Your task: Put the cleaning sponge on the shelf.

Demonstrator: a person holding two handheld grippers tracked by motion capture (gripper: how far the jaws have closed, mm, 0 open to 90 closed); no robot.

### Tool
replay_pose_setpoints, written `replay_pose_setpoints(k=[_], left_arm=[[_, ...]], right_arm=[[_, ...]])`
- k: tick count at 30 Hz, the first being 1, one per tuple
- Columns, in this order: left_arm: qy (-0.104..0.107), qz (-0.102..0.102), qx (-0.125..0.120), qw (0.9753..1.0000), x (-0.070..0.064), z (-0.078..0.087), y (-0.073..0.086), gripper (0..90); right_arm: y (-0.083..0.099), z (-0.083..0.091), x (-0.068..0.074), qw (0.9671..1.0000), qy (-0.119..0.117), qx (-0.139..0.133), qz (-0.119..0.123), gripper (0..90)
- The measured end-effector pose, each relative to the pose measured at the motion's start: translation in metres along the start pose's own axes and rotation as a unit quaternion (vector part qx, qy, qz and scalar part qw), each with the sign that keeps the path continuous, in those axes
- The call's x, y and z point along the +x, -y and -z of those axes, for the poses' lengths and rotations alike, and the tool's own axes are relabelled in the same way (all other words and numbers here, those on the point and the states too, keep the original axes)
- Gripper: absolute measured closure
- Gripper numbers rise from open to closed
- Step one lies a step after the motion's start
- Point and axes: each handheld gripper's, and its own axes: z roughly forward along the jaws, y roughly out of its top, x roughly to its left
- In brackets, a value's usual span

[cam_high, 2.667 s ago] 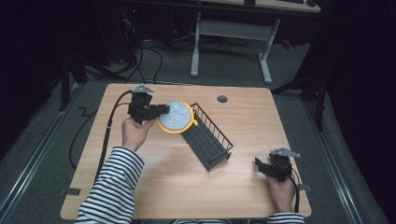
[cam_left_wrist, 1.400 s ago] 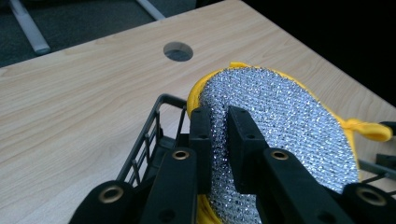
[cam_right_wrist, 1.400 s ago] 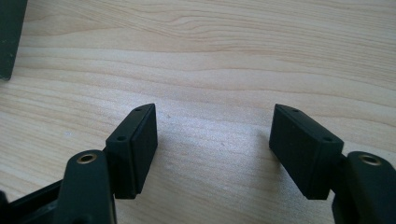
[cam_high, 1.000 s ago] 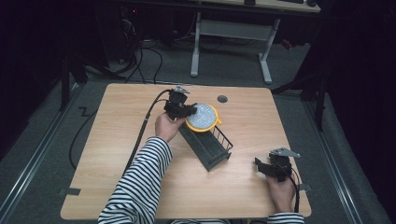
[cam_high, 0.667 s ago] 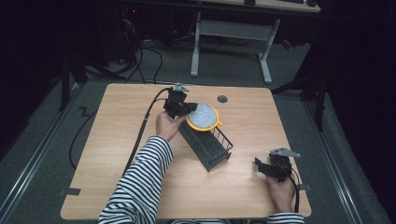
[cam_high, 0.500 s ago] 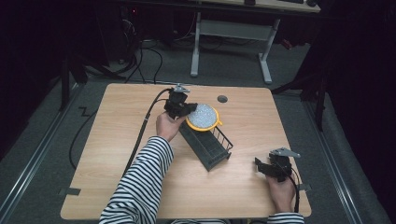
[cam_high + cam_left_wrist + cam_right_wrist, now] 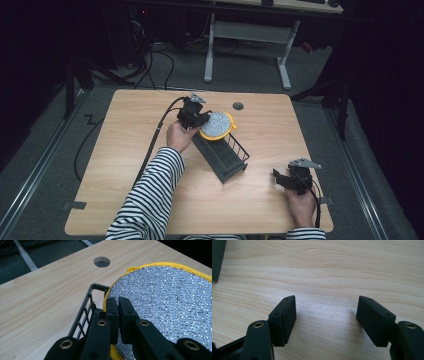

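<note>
A round silver pad with a yellow rim point(image 7: 216, 125) point(image 7: 165, 307) hangs over the far end of a black wire basket point(image 7: 220, 153) point(image 7: 86, 312) in the middle of the table. My left gripper point(image 7: 200, 120) point(image 7: 117, 302) is shut on the pad's edge and holds it just above the basket's rim. Near the front right corner of the table my right gripper point(image 7: 278, 178) point(image 7: 325, 317) rests low over bare wood, open, with nothing between its jaws.
The wooden table point(image 7: 125, 150) has a round cable hole point(image 7: 238, 106) point(image 7: 101, 261) behind the basket. A black cable point(image 7: 155, 140) trails from the left gripper over the table's left half. A desk frame point(image 7: 245, 40) stands on the floor behind.
My left gripper carried the pad from the table's left side rightward to the far end of the basket, then nearly stopped there. The right gripper has stayed put.
</note>
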Motion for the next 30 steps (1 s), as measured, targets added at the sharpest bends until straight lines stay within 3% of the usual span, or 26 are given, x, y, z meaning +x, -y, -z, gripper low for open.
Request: replay_pose_setpoints(k=[14,19,23,30], left_arm=[[-0.016,-0.012,0.011,0.9997,-0.0045,-0.0006,0.0006,87.0],[-0.013,-0.017,0.009,0.9997,-0.0078,0.0023,0.0024,86.7],[-0.011,-0.007,0.003,0.9999,-0.0059,0.0044,0.0042,85.6],[-0.01,-0.011,-0.005,0.9999,-0.008,0.0083,0.0035,79.6]], right_arm=[[0.0,0.0001,0.0002,1.0,0.0,0.0,-0.002,32.4],[0.0,0.0,0.0,1.0,0.0,0.0,0.0,32.4],[0.0,0.0,0.0,1.0,0.0,0.0,0.0,32.4],[0.0,0.0,0.0002,1.0,0.0,0.0,-0.001,32.4]])
